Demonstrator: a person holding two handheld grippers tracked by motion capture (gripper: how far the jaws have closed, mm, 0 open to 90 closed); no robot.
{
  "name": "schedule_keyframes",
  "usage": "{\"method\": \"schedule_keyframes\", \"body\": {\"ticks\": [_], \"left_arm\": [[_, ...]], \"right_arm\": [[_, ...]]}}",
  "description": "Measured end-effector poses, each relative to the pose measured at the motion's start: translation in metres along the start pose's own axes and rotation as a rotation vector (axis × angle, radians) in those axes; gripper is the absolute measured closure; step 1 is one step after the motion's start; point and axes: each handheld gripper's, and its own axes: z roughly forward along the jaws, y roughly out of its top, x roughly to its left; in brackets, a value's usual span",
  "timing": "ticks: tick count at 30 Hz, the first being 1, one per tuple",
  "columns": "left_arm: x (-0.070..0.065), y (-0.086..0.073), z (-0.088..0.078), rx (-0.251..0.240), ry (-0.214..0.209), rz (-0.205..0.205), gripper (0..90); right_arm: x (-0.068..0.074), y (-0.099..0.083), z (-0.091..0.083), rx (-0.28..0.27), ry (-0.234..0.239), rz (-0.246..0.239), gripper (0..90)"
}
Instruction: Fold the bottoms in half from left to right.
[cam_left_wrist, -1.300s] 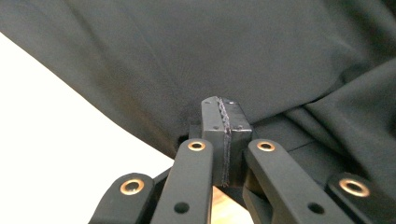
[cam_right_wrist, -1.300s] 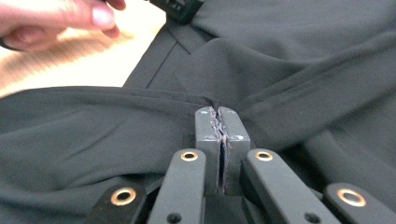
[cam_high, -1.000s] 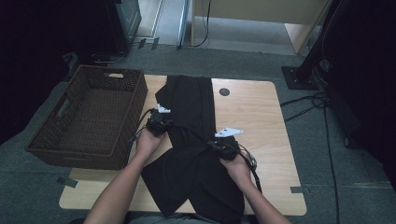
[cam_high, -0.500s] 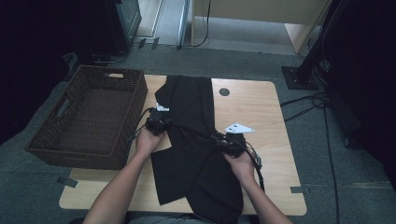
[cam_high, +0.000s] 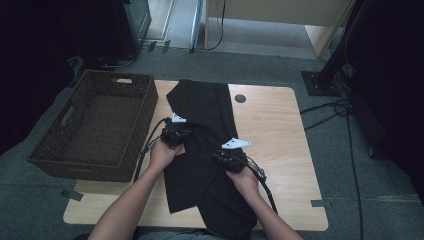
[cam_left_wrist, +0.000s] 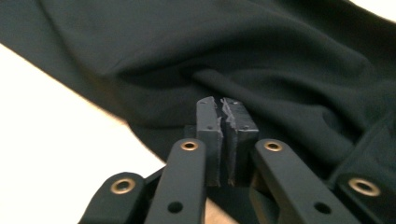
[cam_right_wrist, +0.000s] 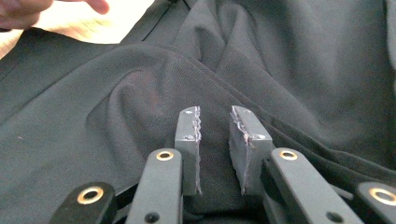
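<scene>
I can read no text, label, brand, number or sign anywhere here. The black cloth under my hands is plain, with no tag or print that I can make out. The wicker basket at the left carries no label. The bare wood of the table at the right has a small dark round spot on its far part, but nothing is written there. The pads in my left gripper view and the pads in my right gripper view bear no markings.
</scene>
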Motion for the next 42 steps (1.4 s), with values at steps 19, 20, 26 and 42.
{"method": "schedule_keyframes", "body": {"ticks": [19,20,26,42], "left_arm": [[-0.008,0.003,0.016,-0.019,0.086,0.122,76.9],[-0.009,0.003,0.017,-0.020,0.082,0.129,82.4],[-0.005,0.002,0.009,0.012,0.063,0.092,90.0],[0.014,-0.013,-0.015,0.020,0.003,0.011,90.0]], "right_arm": [[0.004,-0.008,-0.005,-0.026,-0.001,-0.014,70.8],[0.004,-0.009,-0.005,-0.028,-0.001,-0.011,70.8],[0.001,-0.010,-0.009,-0.009,0.002,-0.016,74.9],[-0.013,-0.014,-0.023,0.034,-0.034,-0.021,73.0]]}}
